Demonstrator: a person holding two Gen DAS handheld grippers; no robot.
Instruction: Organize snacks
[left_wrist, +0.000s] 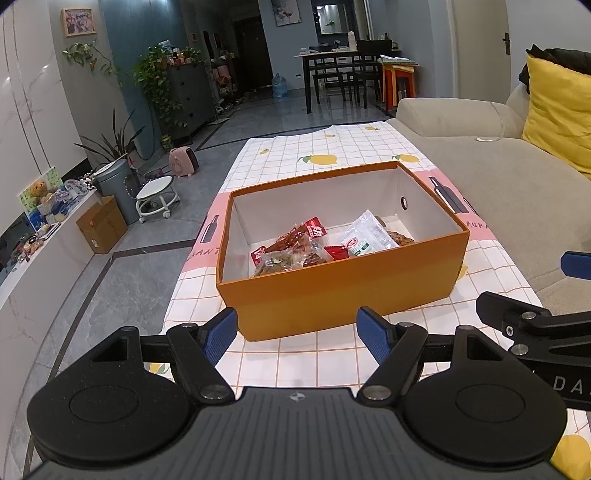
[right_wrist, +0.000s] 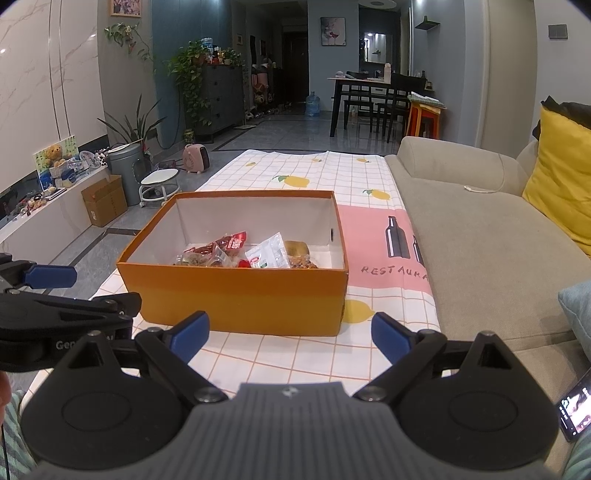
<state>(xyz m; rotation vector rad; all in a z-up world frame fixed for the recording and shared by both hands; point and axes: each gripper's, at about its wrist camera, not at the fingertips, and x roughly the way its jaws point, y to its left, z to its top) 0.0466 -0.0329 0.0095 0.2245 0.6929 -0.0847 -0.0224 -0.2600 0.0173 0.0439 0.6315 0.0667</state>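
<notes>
Left tongs (left_wrist: 296, 332): wide apart, empty | Right tongs (right_wrist: 290, 335): wide apart, empty | Snack packets (left_wrist: 295, 245): inside orange box (left_wrist: 332, 291) | Box: on lemon-print cloth (right_wrist: 295, 354) covering worktop, beside sofa (right_wrist: 480, 236)

One orange box (right_wrist: 236, 295), two tongs, several snack packets (left_wrist: 295, 247), uncountable.

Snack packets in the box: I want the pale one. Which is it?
The white packet with the green label, lying right of the red packets in the orange box; the others are red or brown.
</notes>
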